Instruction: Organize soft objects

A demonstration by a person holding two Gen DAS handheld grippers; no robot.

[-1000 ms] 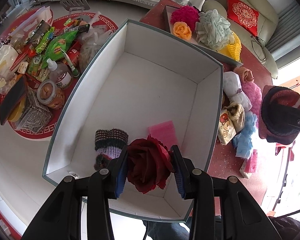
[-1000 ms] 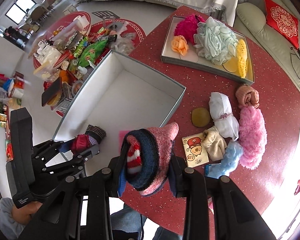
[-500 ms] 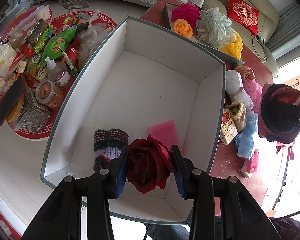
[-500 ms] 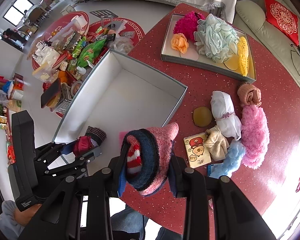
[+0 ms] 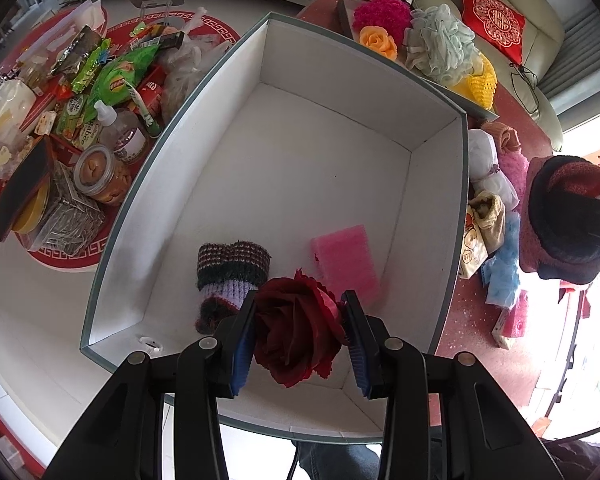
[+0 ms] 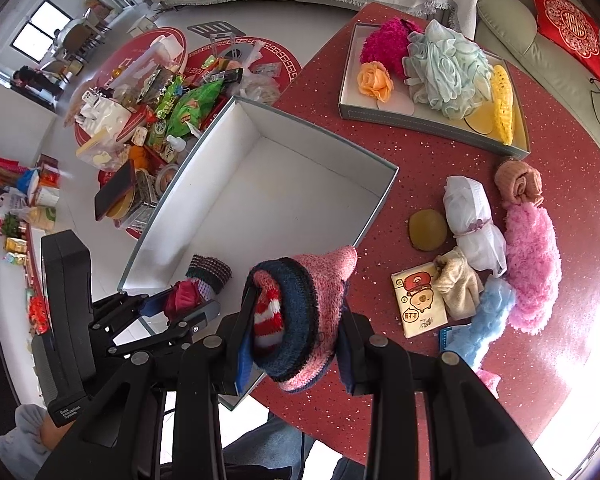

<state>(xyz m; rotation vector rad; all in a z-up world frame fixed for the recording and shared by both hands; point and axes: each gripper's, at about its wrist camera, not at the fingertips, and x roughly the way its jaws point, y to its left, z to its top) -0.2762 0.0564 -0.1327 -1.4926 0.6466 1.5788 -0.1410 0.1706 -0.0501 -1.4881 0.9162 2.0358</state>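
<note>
The left gripper [image 5: 300, 334] pinches a rose [image 5: 296, 330] over the box [image 5: 462, 208]; the right gripper [image 6: 290, 336] clamps a hat [image 6: 304, 316] beside the box, which may snag its rim.

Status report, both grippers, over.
Left gripper shut on dark red rose, above white box. Right gripper shut on pink knit hat. Nothing blocking.
</note>
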